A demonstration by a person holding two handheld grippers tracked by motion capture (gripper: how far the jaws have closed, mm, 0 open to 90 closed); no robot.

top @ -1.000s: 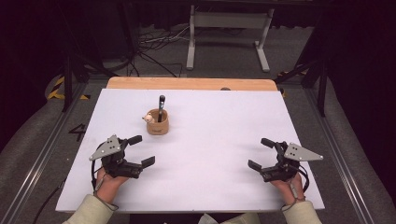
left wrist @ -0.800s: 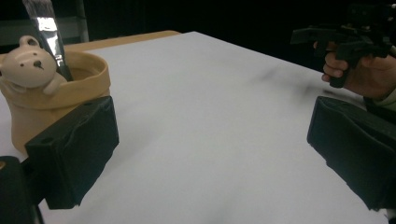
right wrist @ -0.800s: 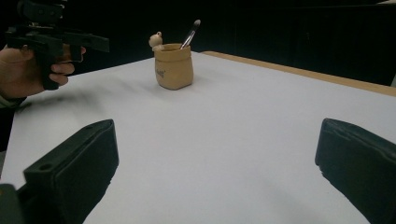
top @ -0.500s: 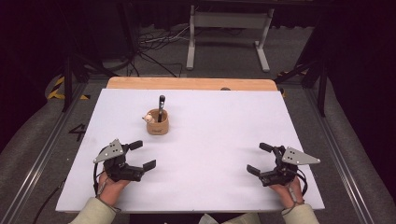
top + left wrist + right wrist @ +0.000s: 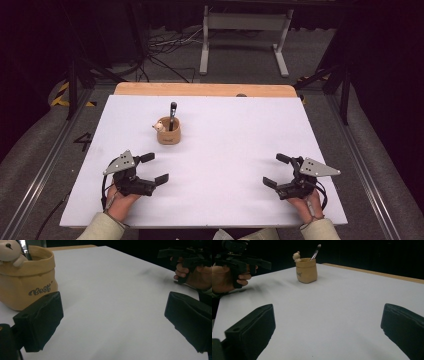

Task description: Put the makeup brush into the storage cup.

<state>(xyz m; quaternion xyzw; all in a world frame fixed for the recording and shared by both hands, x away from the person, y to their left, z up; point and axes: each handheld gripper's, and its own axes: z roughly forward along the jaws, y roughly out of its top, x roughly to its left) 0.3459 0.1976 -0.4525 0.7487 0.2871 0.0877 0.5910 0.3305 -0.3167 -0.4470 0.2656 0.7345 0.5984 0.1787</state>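
High view: you held the left gripper (image 5: pixel 151 168) and the right gripper (image 5: pixel 276 171) low over the near part of the white rectangular table top (image 5: pixel 235 130), well apart from each other, each with its jaws spread wide and nothing between them. Farther off, nearer your left gripper, the tan sack-shaped ceramic pot (image 5: pixel 168 133) stood upright, carrying a small bear figure (image 5: pixel 159 125) on its rim and a dark-handled brush (image 5: pixel 172 115) inside.
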